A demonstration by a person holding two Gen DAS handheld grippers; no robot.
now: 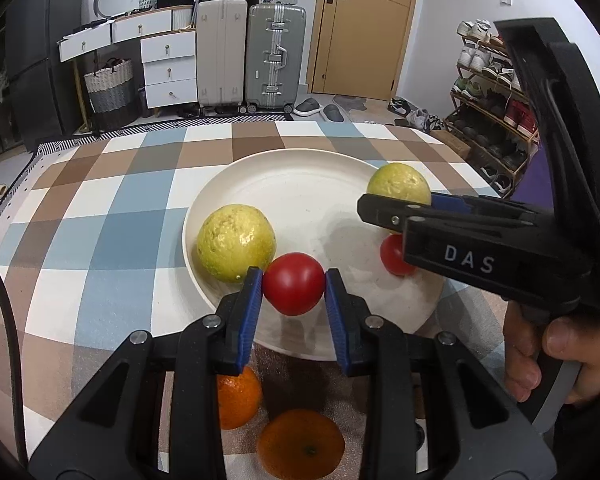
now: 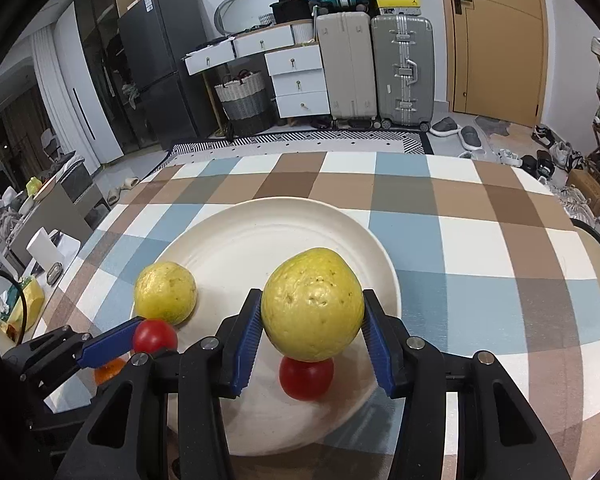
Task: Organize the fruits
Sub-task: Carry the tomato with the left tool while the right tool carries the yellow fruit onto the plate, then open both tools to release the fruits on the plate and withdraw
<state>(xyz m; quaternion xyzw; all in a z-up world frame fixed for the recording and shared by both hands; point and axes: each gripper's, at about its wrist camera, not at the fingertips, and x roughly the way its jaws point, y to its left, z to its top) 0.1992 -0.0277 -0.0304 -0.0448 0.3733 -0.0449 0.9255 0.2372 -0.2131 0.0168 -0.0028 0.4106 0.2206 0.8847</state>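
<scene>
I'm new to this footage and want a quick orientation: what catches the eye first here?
Each gripper grips a fruit over the white plate: the left gripper pinches a red tomato, and the right gripper clamps a yellow guava. A second guava and another tomato lie on the plate, while two oranges wait on the checked tablecloth.

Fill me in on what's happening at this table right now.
A person is sorting fruit onto a white plate with two handheld grippers. The left gripper is clamped on a red tomato over the plate's near edge. The right gripper holds a yellow-green guava above a second tomato. Another guava sits on the plate; two oranges wait on the tablecloth.
</scene>
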